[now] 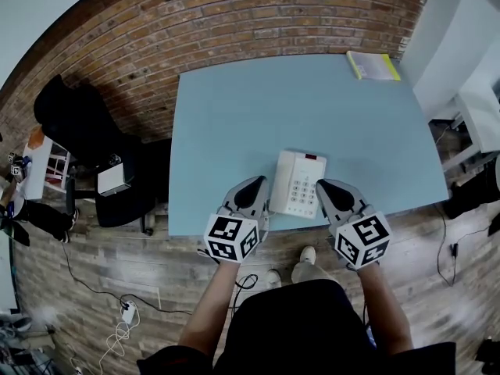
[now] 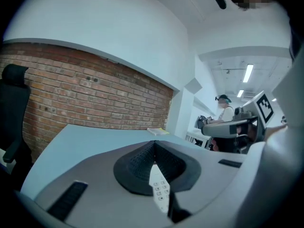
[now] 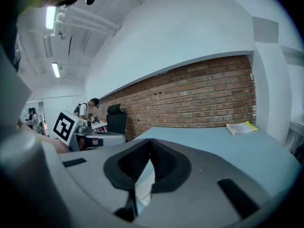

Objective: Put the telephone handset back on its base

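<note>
A white telephone with a keypad and a small red window lies on the blue table, close to its front edge. The handset seems to lie along the left side of the base. My left gripper rests just left of the phone, shut and holding nothing. At the phone's right side my right gripper is also shut and holds nothing. In the left gripper view the keypad shows below the closed left gripper. Below the closed right gripper, the right gripper view shows a white sliver of the phone.
A yellow-edged book lies at the table's far right corner. A black office chair and a white box stand left of the table. White furniture is at the right. Cables lie on the wood floor. A brick wall runs behind.
</note>
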`<action>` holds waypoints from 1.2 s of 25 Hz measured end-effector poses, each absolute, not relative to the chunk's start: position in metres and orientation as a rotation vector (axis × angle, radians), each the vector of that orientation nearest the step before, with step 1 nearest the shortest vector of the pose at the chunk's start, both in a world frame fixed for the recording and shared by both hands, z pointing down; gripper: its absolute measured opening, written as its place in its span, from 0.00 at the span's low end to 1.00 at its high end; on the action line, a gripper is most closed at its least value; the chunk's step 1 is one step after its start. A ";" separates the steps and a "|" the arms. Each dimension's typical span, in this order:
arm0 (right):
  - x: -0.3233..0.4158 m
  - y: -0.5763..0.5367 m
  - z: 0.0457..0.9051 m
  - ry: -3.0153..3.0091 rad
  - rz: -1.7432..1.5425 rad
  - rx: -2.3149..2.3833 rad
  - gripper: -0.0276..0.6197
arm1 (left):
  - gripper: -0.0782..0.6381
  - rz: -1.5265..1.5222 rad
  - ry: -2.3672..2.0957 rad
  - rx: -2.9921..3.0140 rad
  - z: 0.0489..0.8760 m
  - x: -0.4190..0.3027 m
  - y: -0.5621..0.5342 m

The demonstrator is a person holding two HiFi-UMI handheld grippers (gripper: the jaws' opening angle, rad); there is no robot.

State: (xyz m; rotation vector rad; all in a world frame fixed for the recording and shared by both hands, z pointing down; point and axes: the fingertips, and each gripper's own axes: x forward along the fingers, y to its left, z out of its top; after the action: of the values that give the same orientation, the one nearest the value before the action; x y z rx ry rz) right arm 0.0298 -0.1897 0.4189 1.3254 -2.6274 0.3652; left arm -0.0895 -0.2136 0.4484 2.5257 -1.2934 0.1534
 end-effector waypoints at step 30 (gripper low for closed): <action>-0.020 -0.101 0.344 -2.724 0.204 1.528 0.06 | 0.12 -0.053 -1.101 2.824 0.347 -0.118 -0.104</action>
State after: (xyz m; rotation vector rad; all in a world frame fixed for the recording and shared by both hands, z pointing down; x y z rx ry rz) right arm -0.0203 -0.1011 0.3443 1.5283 -2.7241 0.2042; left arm -0.1182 -0.1039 0.3473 2.8242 -1.1010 -0.0531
